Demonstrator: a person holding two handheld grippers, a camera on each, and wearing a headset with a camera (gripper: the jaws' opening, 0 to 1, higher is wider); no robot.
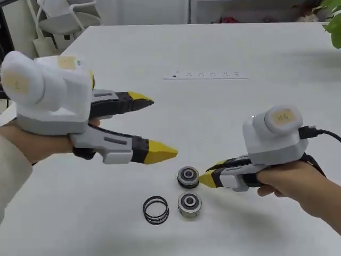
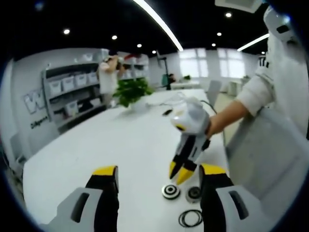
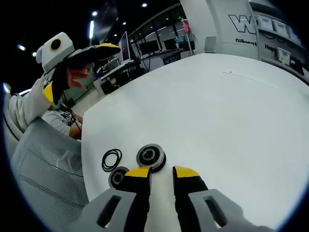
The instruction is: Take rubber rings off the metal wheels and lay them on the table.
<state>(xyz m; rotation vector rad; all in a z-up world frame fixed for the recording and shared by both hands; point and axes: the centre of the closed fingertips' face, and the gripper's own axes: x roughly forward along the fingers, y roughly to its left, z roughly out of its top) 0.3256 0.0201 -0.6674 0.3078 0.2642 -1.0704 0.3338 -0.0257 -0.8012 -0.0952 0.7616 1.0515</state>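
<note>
Two metal wheels sit on the table in my head view, far wheel and near wheel, beside at least two overlapping rubber rings. Raised, my left gripper gapes wide; my right gripper, narrowly parted, points at the far wheel. Each gripper view shows two wheels.

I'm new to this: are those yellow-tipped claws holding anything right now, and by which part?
Nothing is held. The left gripper is open and empty; the right gripper points at a wheel, with nothing between its jaws.
</note>
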